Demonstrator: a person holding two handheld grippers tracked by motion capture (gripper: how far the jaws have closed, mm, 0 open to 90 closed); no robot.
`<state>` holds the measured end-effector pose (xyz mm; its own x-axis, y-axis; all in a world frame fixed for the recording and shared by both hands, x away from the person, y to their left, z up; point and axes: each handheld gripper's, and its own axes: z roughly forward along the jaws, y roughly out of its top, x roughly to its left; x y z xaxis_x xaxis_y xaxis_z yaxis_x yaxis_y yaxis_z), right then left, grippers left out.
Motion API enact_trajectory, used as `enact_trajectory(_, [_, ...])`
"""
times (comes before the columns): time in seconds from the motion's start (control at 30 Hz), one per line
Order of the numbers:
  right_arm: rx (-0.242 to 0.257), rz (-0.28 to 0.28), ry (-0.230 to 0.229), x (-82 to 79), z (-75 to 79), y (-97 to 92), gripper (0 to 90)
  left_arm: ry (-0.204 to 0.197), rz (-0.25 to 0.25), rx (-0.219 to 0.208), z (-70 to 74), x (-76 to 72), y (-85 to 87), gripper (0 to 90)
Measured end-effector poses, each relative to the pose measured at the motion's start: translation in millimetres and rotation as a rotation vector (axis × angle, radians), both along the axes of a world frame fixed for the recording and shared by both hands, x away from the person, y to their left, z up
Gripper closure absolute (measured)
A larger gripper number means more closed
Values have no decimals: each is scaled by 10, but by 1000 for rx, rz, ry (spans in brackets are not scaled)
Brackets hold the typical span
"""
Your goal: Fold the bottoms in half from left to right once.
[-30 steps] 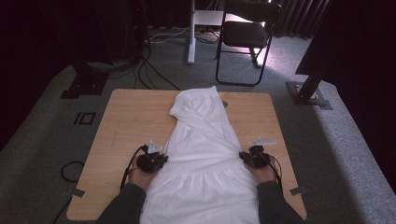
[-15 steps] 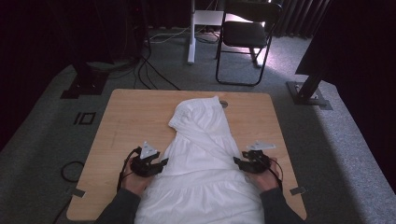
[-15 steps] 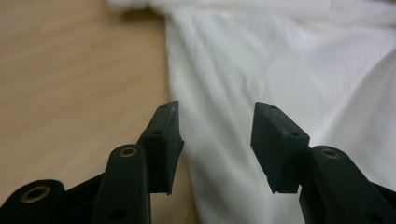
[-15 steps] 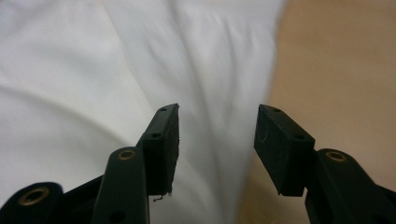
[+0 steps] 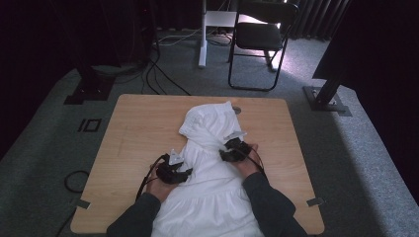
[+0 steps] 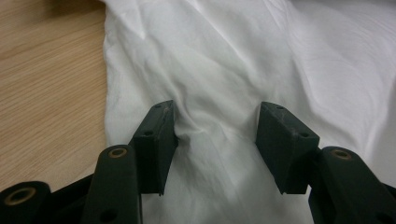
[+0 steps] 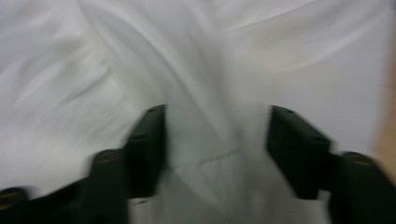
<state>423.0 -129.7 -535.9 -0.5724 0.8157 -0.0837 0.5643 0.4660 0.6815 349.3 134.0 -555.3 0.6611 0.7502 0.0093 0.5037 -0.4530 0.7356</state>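
high view: rumpled white garment [image 5: 210,163], wooden table [image 5: 143,123].

Both tongs, left [image 5: 184,173] and right [image 5: 228,152], just opening

One white garment [image 5: 212,163], one wooden table [image 5: 133,133], one chair [image 5: 259,37], two tongs.

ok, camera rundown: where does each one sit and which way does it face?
High view: above the person's side, facing forward and down on the table; forearms, left gripper and right gripper show.
Left gripper view: on the left gripper, looking along its open jaws at the white garment's edge.
Right gripper view: on the right gripper, blurred, open jaws over cloth.
All share the garment.
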Motion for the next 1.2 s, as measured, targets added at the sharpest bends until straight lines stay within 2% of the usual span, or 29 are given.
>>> enact_trajectory(0.03, [0, 0, 0, 0, 0, 0, 470, 0, 0, 0, 0, 0, 0, 475])
enact_trajectory(0.07, [45, -96, -41, 56, 116, -194, 625, -3, -3, 2, -3, -10, 8, 475])
enact_trajectory(0.1, [45, -96, -41, 56, 116, -194, 625, -3, -3, 2, -3, -10, 8, 474])
enact_trajectory(0.13, [23, -192, -98, 128, 214, -438, 889, -4, -1, 0, -5, -17, 6, 474])
enact_trajectory(0.23, [34, -255, -81, 215, 215, -630, 898, -6, 1, 6, -3, -20, 1, 473])
enact_trajectory(0.3, [73, -299, -35, 272, 184, -802, 894, -7, 2, 10, -3, -22, -2, 471])
enact_trajectory(0.33, [126, -277, -27, 248, 192, -828, 814, -9, 2, 8, -6, -25, -4, 471])
enact_trajectory(0.37, [126, -277, -27, 248, 192, -828, 814, -9, 2, 8, -6, -25, -4, 470])
enact_trajectory(0.4, [217, -171, -17, 185, 219, -774, 676, -10, 1, 7, -7, -23, -4, 469])
enact_trajectory(0.43, [217, -171, -17, 185, 219, -774, 676, -10, 1, 7, -7, -23, -4, 468])
enact_trajectory(0.47, [226, -78, -35, 112, 257, -624, 601, -10, 0, 8, -7, -24, -4, 468])
enact_trajectory(0.5, [226, -78, -35, 112, 257, -624, 601, -10, 0, 8, -7, -24, -4, 468])
enact_trajectory(0.53, [230, -2, -38, 75, 276, -461, 477, -10, 4, 6, -9, -27, -5, 468])
enact_trajectory(0.57, [230, -2, -38, 75, 276, -461, 477, -11, 5, 5, -10, -29, -5, 468])
enact_trajectory(0.6, [216, 50, -34, 69, 261, -302, 377, -12, 5, 4, -11, -29, -5, 468])
enact_trajectory(0.67, [207, 68, -34, 72, 248, -250, 341, -13, 4, 4, -13, -30, -3, 468])
enact_trajectory(0.7, [159, 99, -25, 94, 181, -116, 311, -14, 4, 2, -14, -30, -3, 467])
enact_trajectory(0.73, [106, 104, -21, 118, 140, -74, 378, -15, 3, 3, -15, -31, -1, 467])
enact_trajectory(0.77, [106, 104, -21, 118, 140, -74, 378, -15, 3, 3, -15, -31, -1, 467])
enact_trajectory(0.8, [-16, 83, -25, 167, 77, -54, 708, -17, 3, 2, -17, -33, 0, 467])
enact_trajectory(0.83, [-16, 83, -25, 167, 77, -54, 708, -17, 3, 2, -17, -33, 0, 467])
enact_trajectory(0.87, [-17, -14, -60, 238, 96, -182, 857, -19, 2, 2, -19, -38, 0, 467])
enact_trajectory(0.9, [-17, -14, -60, 238, 96, -182, 857, -19, 2, 2, -19, -38, 0, 467])
enact_trajectory(0.93, [8, -132, -92, 319, 137, -380, 866, -19, 1, 3, -19, -43, -4, 467])
enact_trajectory(0.97, [8, -132, -92, 319, 137, -380, 866, -19, 1, 3, -19, -43, -4, 466])
enact_trajectory(1.0, [52, -184, -28, 413, 75, -536, 842, -19, 0, 4, -18, -45, -10, 466])
enact_trajectory(1.03, [52, -184, -28, 413, 75, -536, 842, -20, -1, 9, -17, -47, -15, 466])
enact_trajectory(1.07, [45, -206, -3, 435, -11, -585, 764, -19, 0, 11, -16, -55, -20, 466])
enact_trajectory(1.2, [65, -221, 32, 433, -97, -598, 763, -12, -4, 14, -8, -62, -28, 466])
